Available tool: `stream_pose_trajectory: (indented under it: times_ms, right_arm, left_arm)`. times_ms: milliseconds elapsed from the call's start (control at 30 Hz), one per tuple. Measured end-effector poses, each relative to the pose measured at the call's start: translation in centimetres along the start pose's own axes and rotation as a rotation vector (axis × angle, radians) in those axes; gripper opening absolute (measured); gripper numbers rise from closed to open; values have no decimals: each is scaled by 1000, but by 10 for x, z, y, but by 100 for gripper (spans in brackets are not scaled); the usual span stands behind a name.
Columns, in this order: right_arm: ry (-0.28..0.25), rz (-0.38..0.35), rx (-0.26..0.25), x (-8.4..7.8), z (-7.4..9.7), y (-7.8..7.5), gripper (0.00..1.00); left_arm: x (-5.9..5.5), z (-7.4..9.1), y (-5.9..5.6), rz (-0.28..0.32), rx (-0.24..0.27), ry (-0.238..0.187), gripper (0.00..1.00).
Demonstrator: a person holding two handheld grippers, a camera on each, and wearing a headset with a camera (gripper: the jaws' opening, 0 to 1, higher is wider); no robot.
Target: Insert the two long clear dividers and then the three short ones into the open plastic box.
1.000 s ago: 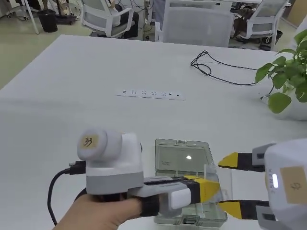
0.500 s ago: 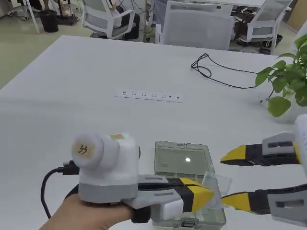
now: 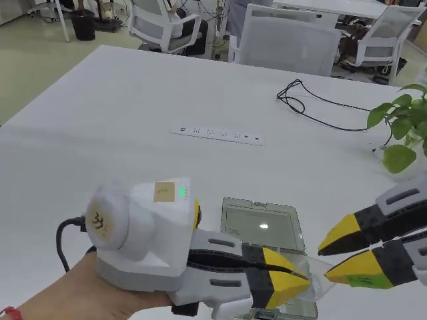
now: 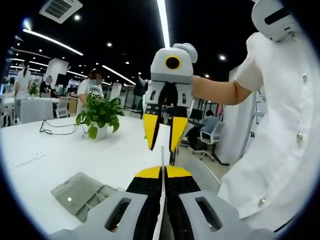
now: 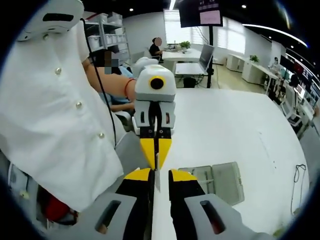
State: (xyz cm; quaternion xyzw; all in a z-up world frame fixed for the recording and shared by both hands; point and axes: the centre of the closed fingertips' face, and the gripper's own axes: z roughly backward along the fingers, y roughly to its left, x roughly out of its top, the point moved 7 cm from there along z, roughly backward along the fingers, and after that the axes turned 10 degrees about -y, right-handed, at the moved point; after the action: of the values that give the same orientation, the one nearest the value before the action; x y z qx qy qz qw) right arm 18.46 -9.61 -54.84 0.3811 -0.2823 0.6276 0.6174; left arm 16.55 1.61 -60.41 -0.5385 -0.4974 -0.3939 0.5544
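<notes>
Broadly, a wide white table point(image 3: 133, 100) in an open office, with pale chairs point(image 3: 287, 40) along its far edge. Close behind the tools in both gripper views, a person's white buttoned garment point(image 4: 280, 125). Off to the table's right, a leafy potted plant point(image 3: 400, 127) and a looped black cable point(image 3: 313, 110); at mid-table, a flat white power strip point(image 3: 220, 135).

Nearer the person, lying on the tabletop with its lid folded back, the clear plastic box point(image 3: 262, 223), partly hidden in the head view behind the left gripper point(image 3: 303, 277). Carried in a bare hand point(image 3: 80, 290), with jaws clenched flat on one edge of a clear divider point(image 3: 318, 280) (long or short, impossible to tell). Facing it nose to nose, the right gripper point(image 3: 323, 263), jaws parted a little and straddling the divider's opposite edge; contact with the sheet not clear from these pictures.

Held in the air between the two tools, above the near right part of the box, and visible edge-on as a thin pale line in both gripper views. From the left gripper view, box low and to the left on the table; from the right gripper view, low and to the right.
</notes>
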Motion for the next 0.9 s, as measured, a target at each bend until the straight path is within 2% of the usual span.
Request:
stream_pose_trajectory:
  times_ms: [133, 433, 900]
  right_arm:
    - [25, 9, 38, -1, -6, 1, 9]
    - [31, 1, 88, -1, -10, 5, 3]
    - [31, 17, 89, 1, -15, 9, 2]
  left_arm:
    - [1, 0, -2, -8, -8, -11, 0]
    - [2, 1, -4, -13, -12, -21, 0]
    - [1, 3, -3, -24, -7, -19, 0]
